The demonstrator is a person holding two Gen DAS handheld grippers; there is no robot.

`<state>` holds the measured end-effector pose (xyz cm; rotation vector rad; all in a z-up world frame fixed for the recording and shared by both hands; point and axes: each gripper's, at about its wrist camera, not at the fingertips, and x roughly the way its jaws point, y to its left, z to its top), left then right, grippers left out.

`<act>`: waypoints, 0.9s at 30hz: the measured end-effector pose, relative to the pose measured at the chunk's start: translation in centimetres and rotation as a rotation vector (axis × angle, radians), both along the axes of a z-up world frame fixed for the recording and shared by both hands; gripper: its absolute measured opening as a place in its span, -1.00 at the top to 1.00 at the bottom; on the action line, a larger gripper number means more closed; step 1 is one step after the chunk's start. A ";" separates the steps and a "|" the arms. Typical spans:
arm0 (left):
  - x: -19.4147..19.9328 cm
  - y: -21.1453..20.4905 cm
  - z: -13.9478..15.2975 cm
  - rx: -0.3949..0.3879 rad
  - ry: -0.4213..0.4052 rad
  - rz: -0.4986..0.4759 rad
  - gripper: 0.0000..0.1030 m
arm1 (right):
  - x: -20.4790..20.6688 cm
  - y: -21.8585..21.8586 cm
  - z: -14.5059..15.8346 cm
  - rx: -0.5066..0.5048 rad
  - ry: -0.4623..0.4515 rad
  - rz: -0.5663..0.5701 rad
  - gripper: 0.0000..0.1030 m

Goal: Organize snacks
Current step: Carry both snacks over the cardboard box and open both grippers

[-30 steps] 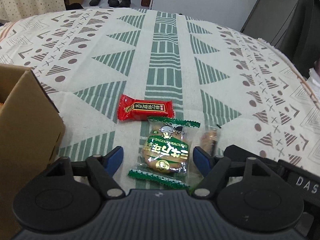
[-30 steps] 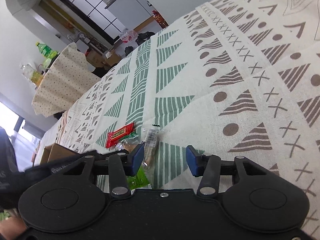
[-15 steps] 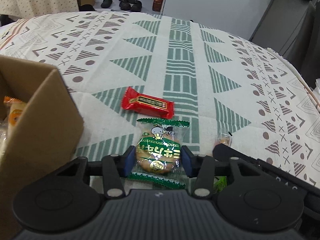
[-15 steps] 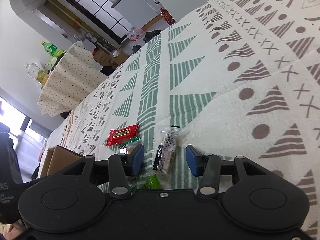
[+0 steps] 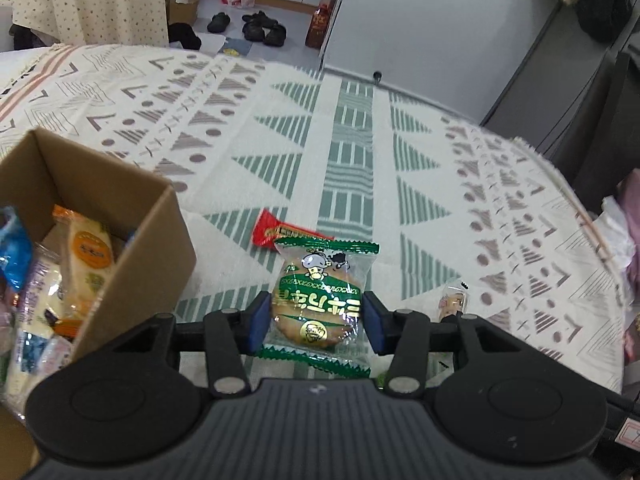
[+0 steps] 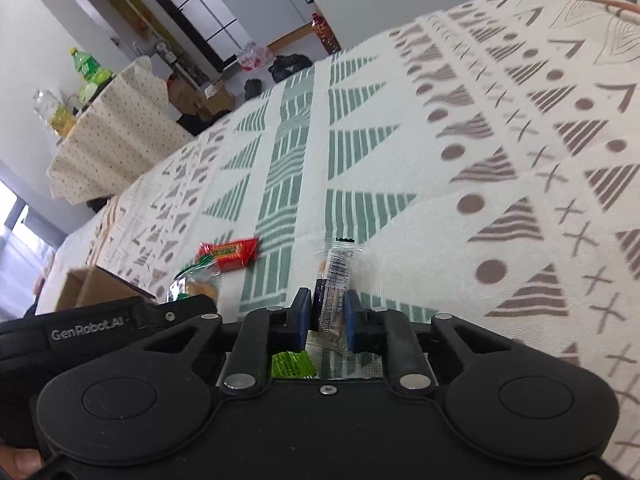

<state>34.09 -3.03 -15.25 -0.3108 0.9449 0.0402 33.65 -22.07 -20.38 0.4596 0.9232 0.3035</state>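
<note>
- Nearest in the left wrist view, the left hand-held gripper (image 5: 316, 320) is clamped on the green-edged biscuit packet (image 5: 318, 300), both blue pads pressed to its sides, and the packet looks lifted clear of the cloth.
- Over on the right, the right hand-held gripper (image 6: 327, 316) is clamped tight on the slim clear-wrapped snack (image 6: 331, 284), which stands end-on between the pads with its far end sticking out ahead.
- Just under that gripper a bright green wrapper (image 6: 292, 364) peeks out on the bench; most of it is hidden, so I cannot tell what it is.
- Left of the biscuit packet, the cardboard box (image 5: 132, 248) is open and already holds several wrapped snacks, so part of the sorting looks done.
- A little further out, the red candy bar (image 5: 280, 234) lies flat on the patterned tablecloth (image 5: 352, 152), touched by neither gripper.
- My read: 2 snacks are in hand and not yet boxed, 1 red bar and perhaps the green wrapper are left, and beyond them the cloth shows nothing more to collect.
</note>
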 end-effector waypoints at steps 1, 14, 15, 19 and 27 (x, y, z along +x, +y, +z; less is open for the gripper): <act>-0.2 0.1 0.4 -0.004 -0.011 0.002 0.08 | -0.1 0.0 0.5 -0.010 -0.006 -0.004 0.66; -3.4 4.2 5.7 -0.062 -0.131 0.062 0.08 | -2.6 3.0 6.9 -0.034 -0.101 -0.007 0.66; -3.6 4.6 6.0 -0.064 -0.139 0.070 0.08 | -2.8 3.3 7.3 -0.035 -0.108 -0.006 0.66; -4.5 6.6 7.0 -0.081 -0.162 0.107 0.08 | -3.6 4.9 9.0 -0.046 -0.137 0.004 0.66; -6.1 10.7 8.4 -0.114 -0.197 0.160 0.08 | -5.2 8.7 11.5 -0.074 -0.184 0.037 0.66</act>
